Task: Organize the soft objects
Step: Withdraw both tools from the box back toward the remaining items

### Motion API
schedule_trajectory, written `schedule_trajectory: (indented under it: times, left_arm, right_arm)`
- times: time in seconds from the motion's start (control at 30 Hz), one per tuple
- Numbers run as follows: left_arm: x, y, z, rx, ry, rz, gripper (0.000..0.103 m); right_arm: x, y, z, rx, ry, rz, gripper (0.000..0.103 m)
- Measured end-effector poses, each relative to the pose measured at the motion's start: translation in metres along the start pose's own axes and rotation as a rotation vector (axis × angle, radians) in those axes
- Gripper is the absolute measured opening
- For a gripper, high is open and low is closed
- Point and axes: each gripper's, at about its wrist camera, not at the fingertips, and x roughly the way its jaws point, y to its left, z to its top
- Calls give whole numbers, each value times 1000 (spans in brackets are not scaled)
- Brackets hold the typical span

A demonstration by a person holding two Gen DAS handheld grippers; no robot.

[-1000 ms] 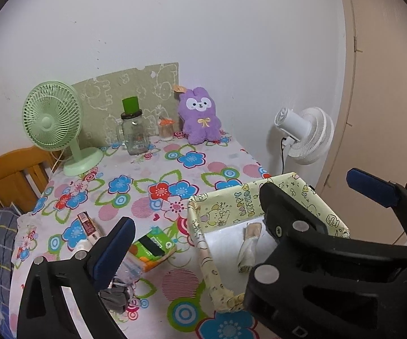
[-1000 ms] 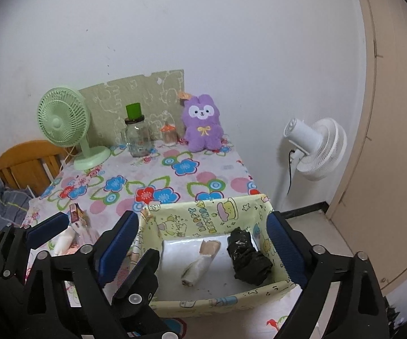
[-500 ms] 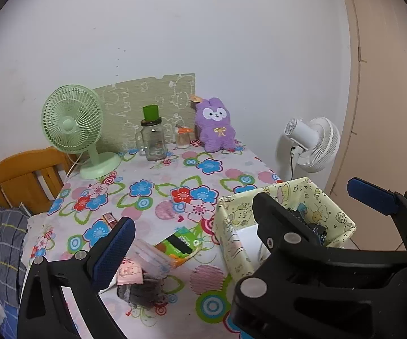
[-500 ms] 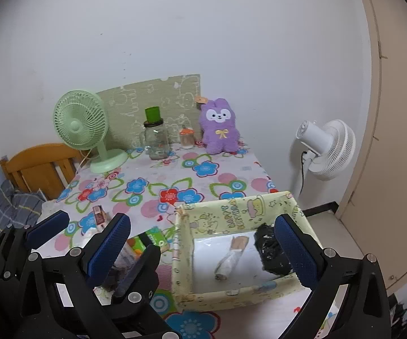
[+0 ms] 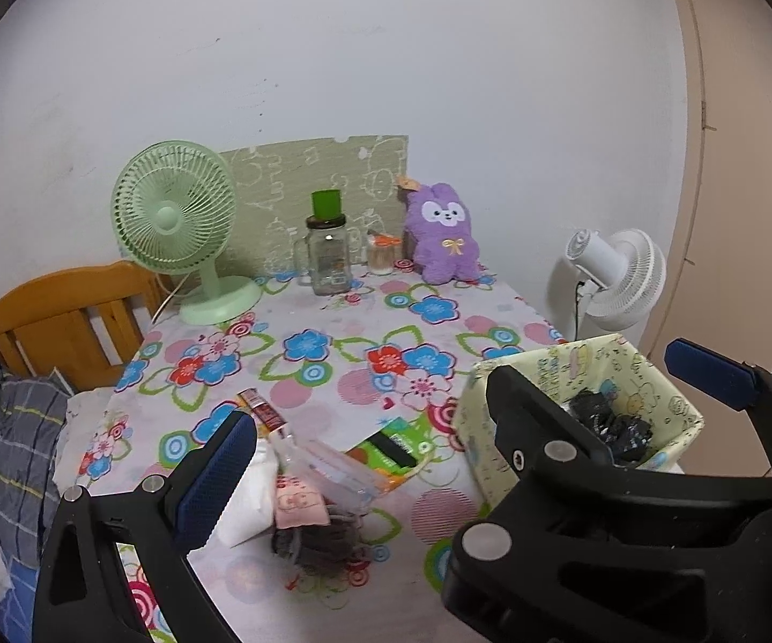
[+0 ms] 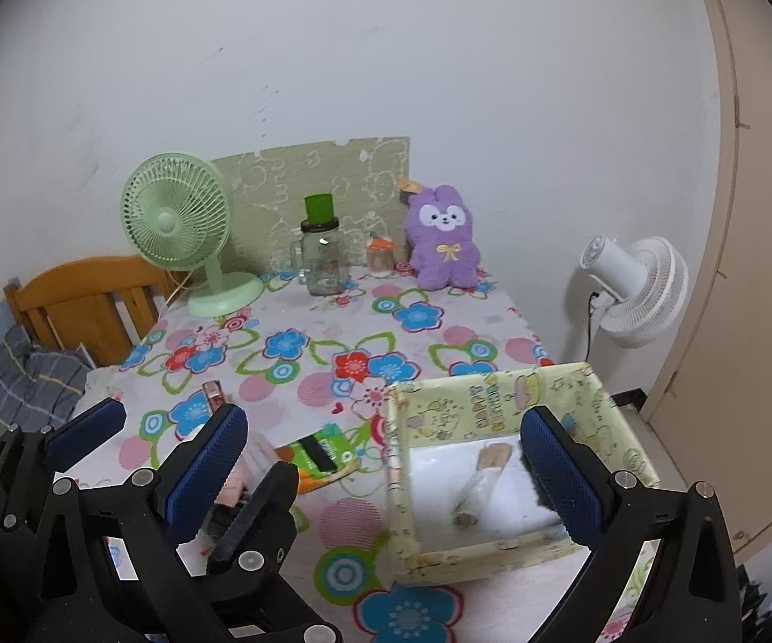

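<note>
My right gripper (image 6: 386,461) stood spread wide with nothing between its blue pads, its jaws having just finished opening above the yellow cartoon-print box (image 6: 498,549). My left gripper (image 5: 461,428) was likewise agape and empty, though in its own view the right gripper's black frame blocked much of the gap between the fingers.

Inside the box lay a pale rolled sock (image 6: 480,482) on the white floor, and a dark crumpled bundle (image 5: 608,426) against the right wall; from the right wrist that bundle was almost wholly hidden behind my right finger, and I could not tell what sort of cloth it was.

Left of the box, on the flowered tablecloth (image 5: 327,369), a green packet (image 5: 391,453) lay partly under a white sheet. Further left sat a heap of clear wrapping, a pink item (image 5: 300,503) and a grey sock (image 5: 316,541), tangled and hard to separate by eye; a white soft piece (image 5: 249,503) was half covered by my left finger.

Well behind the box, at the wall, sat a purple plush rabbit (image 5: 442,241), a glass jar (image 5: 327,257) with a green cap, and a green desk fan (image 5: 182,225). A white fan (image 5: 614,278) stood off the table's right edge. A wooden chair (image 5: 64,316) was cut off at the frame's left.
</note>
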Motion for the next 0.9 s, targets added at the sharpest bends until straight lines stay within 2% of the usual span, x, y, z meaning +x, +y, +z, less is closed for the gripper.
schedule_trajectory:
  times: [0.47, 0.9]
  left_arm:
    - [17, 36, -21, -21, 35, 51, 102]
    - [36, 60, -41, -49, 80, 86, 99]
  right_arm:
    - [22, 33, -16, -17, -6, 14, 103]
    - [43, 56, -34, -57, 55, 13, 103]
